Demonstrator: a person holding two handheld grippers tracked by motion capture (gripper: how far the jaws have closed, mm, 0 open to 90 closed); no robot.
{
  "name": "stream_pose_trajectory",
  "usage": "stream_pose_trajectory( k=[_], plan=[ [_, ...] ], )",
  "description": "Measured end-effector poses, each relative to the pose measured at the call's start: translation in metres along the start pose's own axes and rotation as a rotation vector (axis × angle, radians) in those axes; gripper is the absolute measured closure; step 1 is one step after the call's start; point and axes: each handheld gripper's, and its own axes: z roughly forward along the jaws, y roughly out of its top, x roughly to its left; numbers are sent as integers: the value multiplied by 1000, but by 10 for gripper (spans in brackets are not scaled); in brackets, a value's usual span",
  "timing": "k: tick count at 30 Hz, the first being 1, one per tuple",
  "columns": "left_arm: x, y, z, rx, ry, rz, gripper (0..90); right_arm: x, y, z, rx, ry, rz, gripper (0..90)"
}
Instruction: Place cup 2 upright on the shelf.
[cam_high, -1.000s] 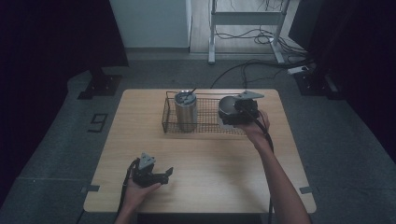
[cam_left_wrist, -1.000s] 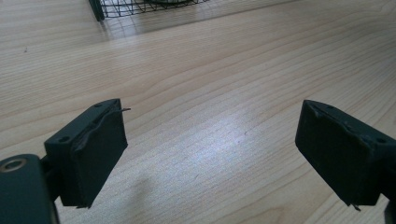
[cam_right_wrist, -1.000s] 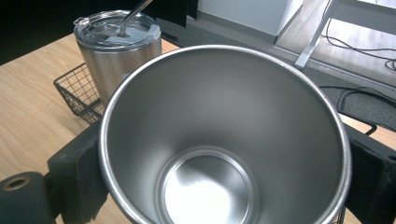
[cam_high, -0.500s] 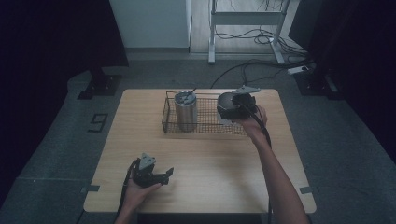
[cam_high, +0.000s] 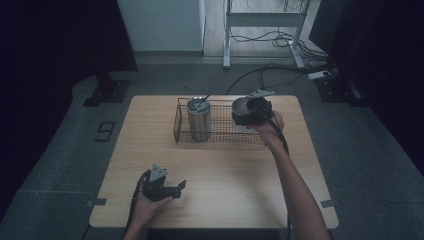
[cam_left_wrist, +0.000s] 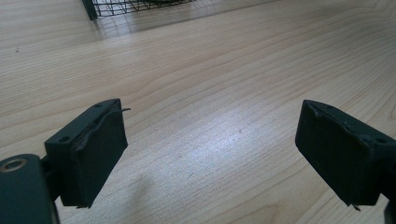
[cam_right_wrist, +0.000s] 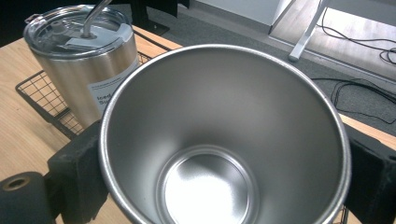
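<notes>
The wooden desk (cam_high: 215, 165) carries a black wire basket (cam_high: 220, 131) near its far edge. A lidded steel tumbler (cam_high: 198, 119) with a straw stands upright in the basket's left part. An open steel cup (cam_right_wrist: 224, 140), mouth facing the right gripper view, sits over the basket's right part, beside the tumbler and apart from it. The right gripper (cam_high: 248, 112) has its fingers (cam_right_wrist: 77, 168) clamped against the cup's two sides, holding it. The left gripper (cam_high: 161, 186) rests low at the desk's near edge, well apart from the basket, its fingers (cam_left_wrist: 93, 149) spread with nothing between them.
</notes>
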Motion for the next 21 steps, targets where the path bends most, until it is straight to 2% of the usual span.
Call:
stream_pose_trajectory(
  k=[10, 21],
  plan=[
    [1, 0, -2, -1, -1, -1, 90, -3, 3, 12, 18, -5, -6, 67],
    [-1, -1, 1, 6, -5, 6, 90, -11, 3, 19, 20, -15, 19, 66]
  ],
)
